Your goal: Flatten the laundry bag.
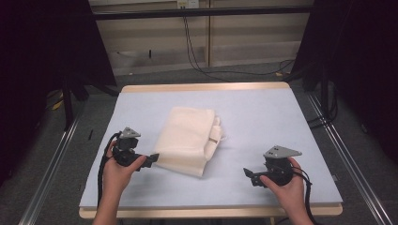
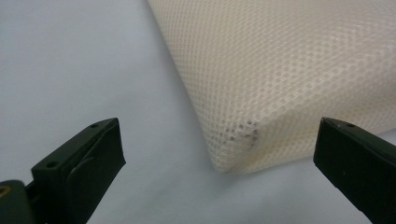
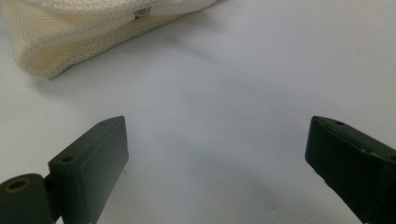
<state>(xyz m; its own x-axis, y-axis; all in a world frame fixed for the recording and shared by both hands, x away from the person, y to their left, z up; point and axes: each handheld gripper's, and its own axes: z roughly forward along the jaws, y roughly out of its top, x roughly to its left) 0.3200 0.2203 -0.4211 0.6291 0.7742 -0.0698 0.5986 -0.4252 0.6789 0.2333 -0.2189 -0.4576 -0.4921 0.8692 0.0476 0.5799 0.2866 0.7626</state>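
So far I have a grip on nothing. The cream mesh cloth (image 1: 190,139) lies folded in a thick bundle near the middle of the pale blue table (image 1: 263,117), a little to my left of centre, and it looks undisturbed: the layers sit stacked, with a small fastener or button peeping out at the open side that faces my right.

My left gripper (image 1: 151,160) sits just beside the cloth's near left corner. In the left gripper view that rounded corner (image 2: 243,149) lies between my jaws but a little ahead of them, and the jaws stand wide apart with only table under them. I touch nothing yet, as far as I can see.

My right gripper (image 1: 248,173) rests well apart from the bundle, down at the near right of the table, pointing back toward it. Its jaws are spread wide too, with bare table between them and the cloth's near end (image 3: 56,51) up in the far corner of that view.

My judgement: the work on the cloth is at its very start. The left side is lined up for a pinch on the corner; closing, lifting and whatever handling follows are all still to do, and the right has yet to travel in.
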